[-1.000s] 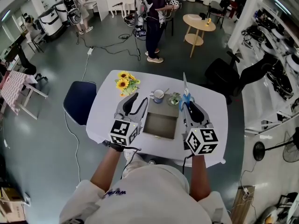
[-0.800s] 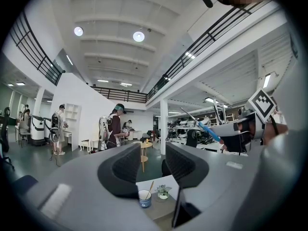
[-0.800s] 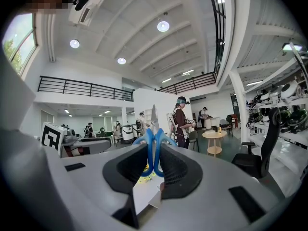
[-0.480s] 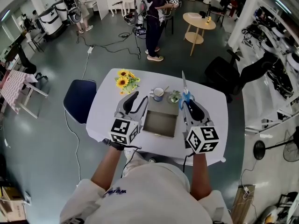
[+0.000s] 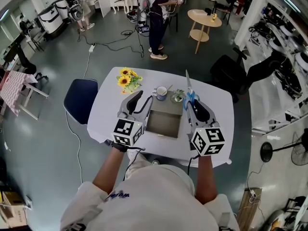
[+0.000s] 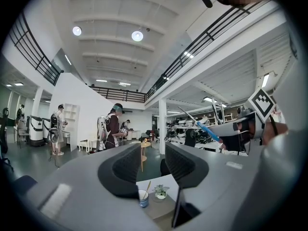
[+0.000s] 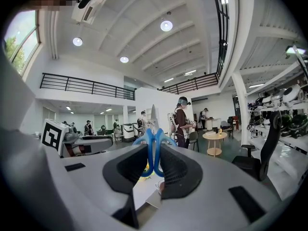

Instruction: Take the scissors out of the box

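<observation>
My right gripper [image 5: 193,103] is shut on the blue handles of the scissors [image 5: 191,98], held above the table's right side. Their blades point up and away. In the right gripper view the handles [image 7: 153,150] sit pinched between the pads of that gripper [image 7: 153,161]. The open box [image 5: 164,124] lies on the white table [image 5: 108,119] between both grippers, its inside looking bare. My left gripper [image 5: 143,98] hovers at the box's left edge, open with nothing between its jaws [image 6: 153,163]. From the left gripper view the scissors [image 6: 207,131] show at the right.
Behind the box stand a cup [image 5: 161,93], a small potted plant [image 5: 178,97] and a bunch of sunflowers [image 5: 126,81]. A dark blue chair [image 5: 81,100] stands left of the table. A person [image 5: 156,13] and a round side table [image 5: 204,23] are farther off.
</observation>
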Available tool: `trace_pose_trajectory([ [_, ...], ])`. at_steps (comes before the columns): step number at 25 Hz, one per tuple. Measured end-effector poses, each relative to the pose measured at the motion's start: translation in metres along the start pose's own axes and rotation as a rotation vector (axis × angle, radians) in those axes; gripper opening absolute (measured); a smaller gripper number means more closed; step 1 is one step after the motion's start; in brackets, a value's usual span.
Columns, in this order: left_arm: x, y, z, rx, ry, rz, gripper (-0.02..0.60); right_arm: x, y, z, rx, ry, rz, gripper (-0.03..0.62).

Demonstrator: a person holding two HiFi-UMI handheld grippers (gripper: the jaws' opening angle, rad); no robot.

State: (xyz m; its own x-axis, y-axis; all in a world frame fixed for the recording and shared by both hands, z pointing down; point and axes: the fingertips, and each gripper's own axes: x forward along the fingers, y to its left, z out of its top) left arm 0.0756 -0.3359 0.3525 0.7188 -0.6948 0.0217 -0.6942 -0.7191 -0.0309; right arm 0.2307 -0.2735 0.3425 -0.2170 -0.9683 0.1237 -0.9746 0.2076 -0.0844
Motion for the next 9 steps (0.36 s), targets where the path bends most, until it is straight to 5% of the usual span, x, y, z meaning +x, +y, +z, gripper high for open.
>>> trace_pose_trajectory([
  [9,0.006,-0.021,-0.001,0.040,0.016,-0.046,0.156,-0.013,-0.012,0.002,-0.007,-0.013,-0.025,0.087],
])
